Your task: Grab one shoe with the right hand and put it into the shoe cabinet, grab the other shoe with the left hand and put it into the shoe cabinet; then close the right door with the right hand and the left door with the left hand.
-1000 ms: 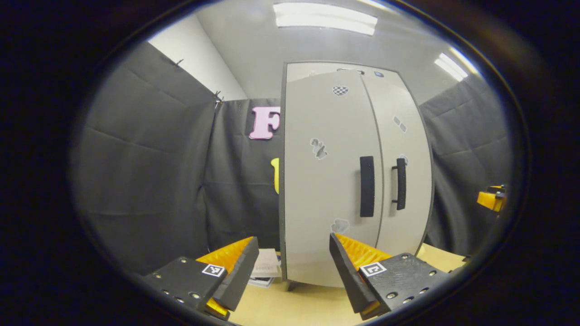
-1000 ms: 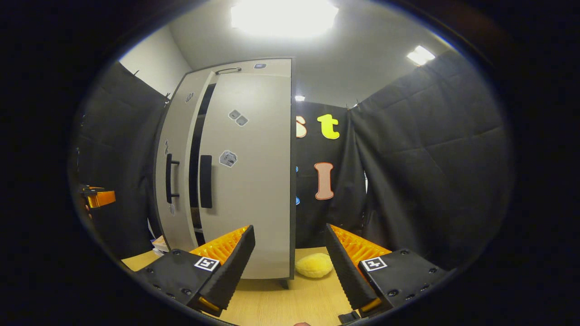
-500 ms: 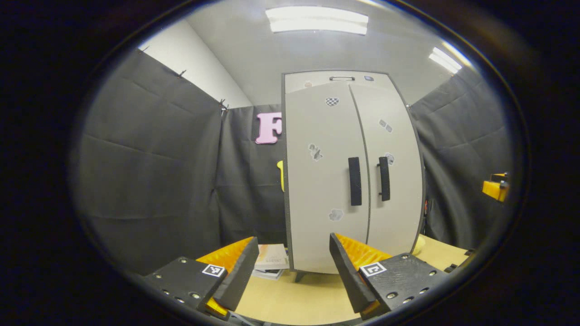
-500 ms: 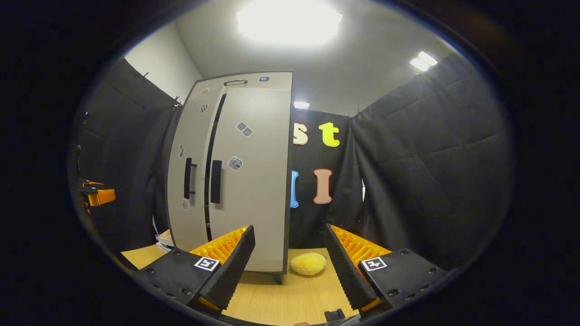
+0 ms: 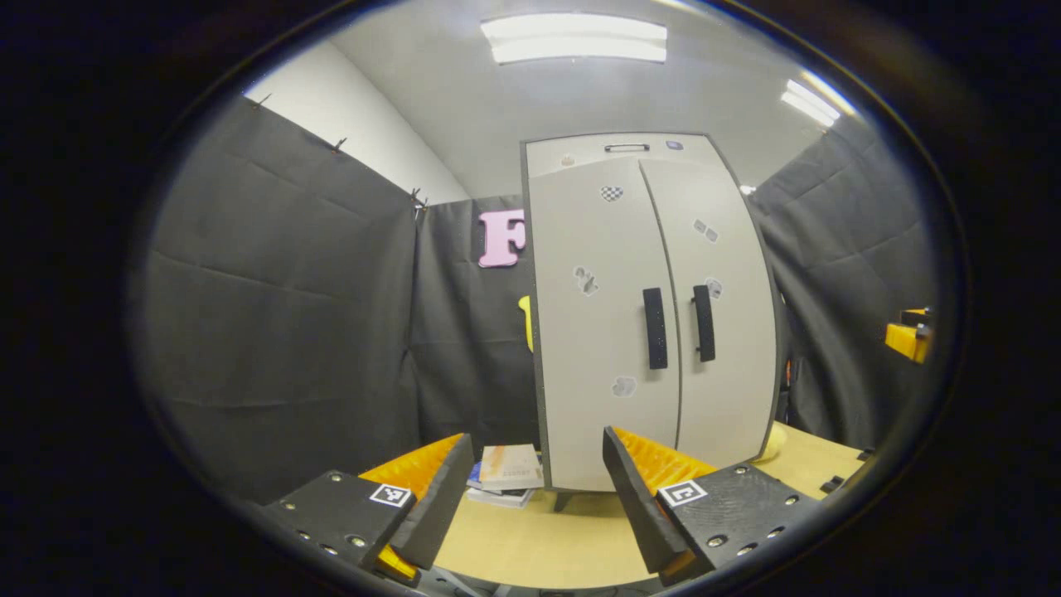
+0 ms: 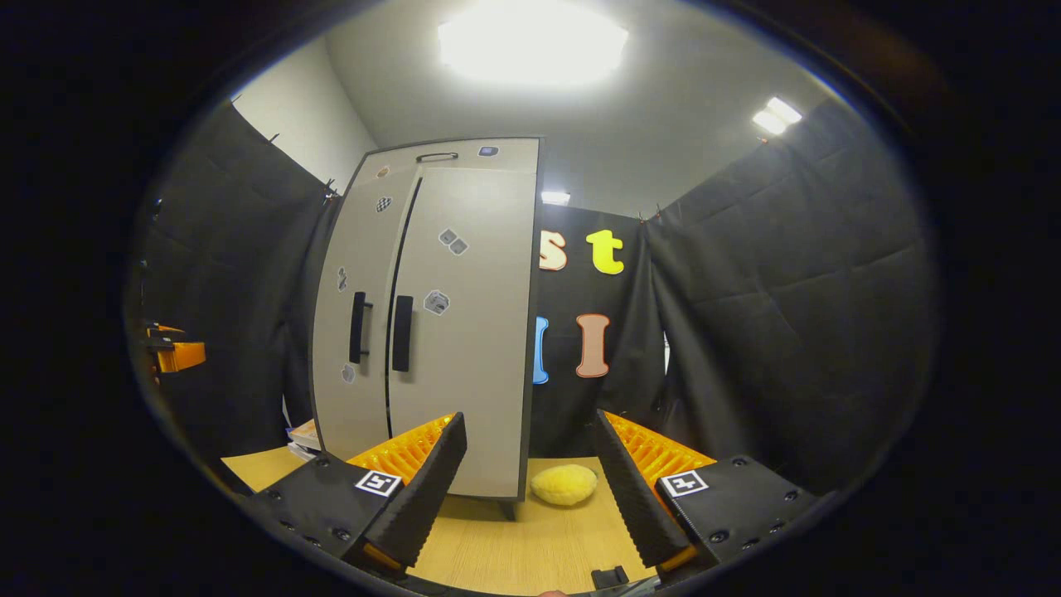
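The light grey shoe cabinet [image 5: 646, 332] stands on the wooden table with both doors closed; its two black handles [image 5: 655, 328] sit side by side. In the right gripper view the same cabinet [image 6: 431, 332] rises left of centre. My left gripper [image 5: 530, 489] is open, well back from the cabinet's front, holding nothing. My right gripper [image 6: 530, 481] is also open and empty, set back off the cabinet's right corner. The far edge of each view catches the other gripper [image 5: 908, 336] [image 6: 174, 352]. No shoe shows outside the cabinet.
A small stack of books [image 5: 507, 474] lies on the table by the cabinet's left foot. A fluffy yellow object [image 6: 564, 484] rests on the table right of the cabinet. Black cloth walls close in on both sides.
Both grippers have drawn back from the cabinet, which now looks smaller. The gap between the doors seen from the right a second ago has narrowed to a thin seam.
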